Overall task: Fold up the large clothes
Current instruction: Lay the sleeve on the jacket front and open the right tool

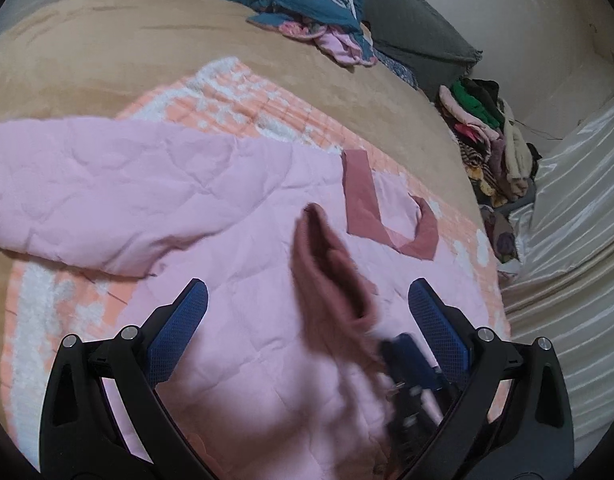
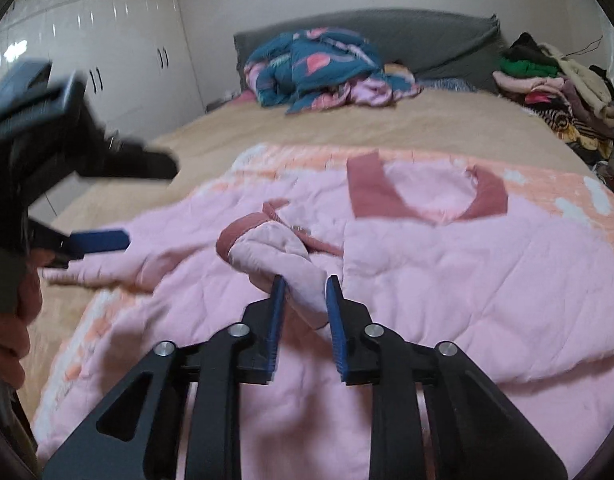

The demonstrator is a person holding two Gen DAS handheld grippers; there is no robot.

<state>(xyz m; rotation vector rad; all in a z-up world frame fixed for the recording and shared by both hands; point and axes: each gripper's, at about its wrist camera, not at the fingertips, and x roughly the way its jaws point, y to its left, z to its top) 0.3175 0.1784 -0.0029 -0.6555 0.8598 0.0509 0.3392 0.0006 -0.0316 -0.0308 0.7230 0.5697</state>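
A large pink quilted jacket [image 1: 235,208] lies spread on the bed, with a dark pink collar [image 1: 387,220] at its far end; it also shows in the right wrist view [image 2: 447,264]. My right gripper [image 2: 305,292] is shut on the jacket's sleeve [image 2: 283,256], whose dark pink cuff [image 2: 235,236] is lifted over the jacket body. In the left wrist view the sleeve cuff [image 1: 327,276] hangs up between my fingers, held by the blurred right gripper [image 1: 411,364]. My left gripper [image 1: 307,304] is open and empty above the jacket; it shows in the right wrist view [image 2: 95,240] at the left.
An orange and white blanket [image 1: 243,96] lies under the jacket on the tan bed cover [image 1: 107,40]. A teal and pink bundle [image 2: 315,68] sits by the grey headboard [image 2: 427,36]. A pile of clothes [image 2: 555,84] stands at the right. White wardrobes [image 2: 107,40] are at the left.
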